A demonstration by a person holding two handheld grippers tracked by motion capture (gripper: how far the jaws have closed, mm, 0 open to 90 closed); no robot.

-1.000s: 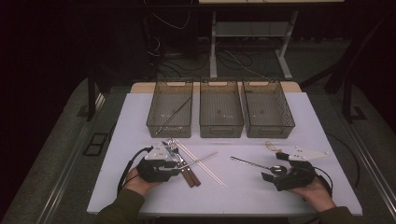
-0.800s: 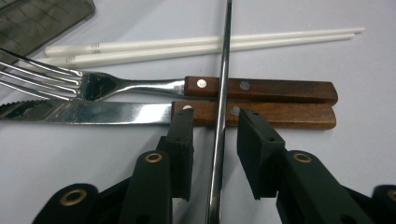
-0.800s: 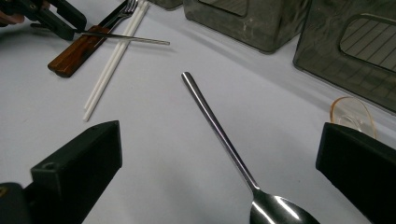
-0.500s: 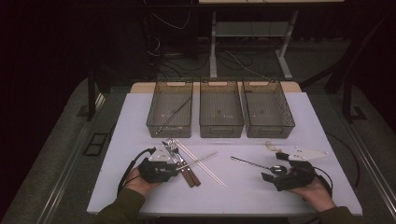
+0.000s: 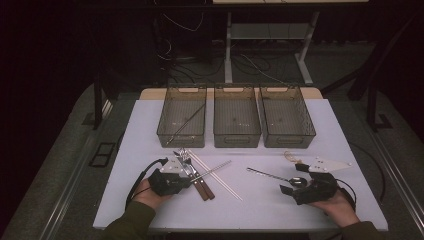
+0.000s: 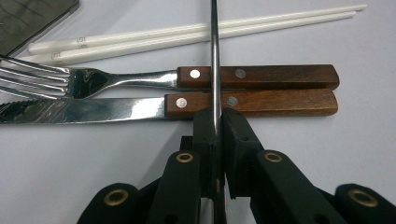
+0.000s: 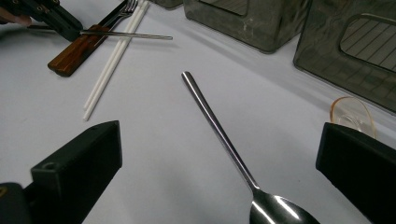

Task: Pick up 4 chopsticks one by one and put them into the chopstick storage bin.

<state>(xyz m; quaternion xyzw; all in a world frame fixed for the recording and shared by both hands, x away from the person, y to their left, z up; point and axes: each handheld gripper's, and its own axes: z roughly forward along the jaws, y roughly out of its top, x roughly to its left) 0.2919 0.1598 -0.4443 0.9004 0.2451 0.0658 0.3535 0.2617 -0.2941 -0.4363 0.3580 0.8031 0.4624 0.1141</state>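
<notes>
white table (image 5: pixel 150 210): left gripper (image 6: pixel 215 122) level, clamping metal chopstick (image 6: pixel 215 56).

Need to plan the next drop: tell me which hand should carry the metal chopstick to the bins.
Left. The left gripper, whose jaws have just been closing, is shut on the metal chopstick above the knife. The right gripper stands open around the spoon.

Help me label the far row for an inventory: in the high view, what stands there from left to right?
Left bin, with a thin metal rod lying slantwise in it → middle bin → right bin.
</notes>
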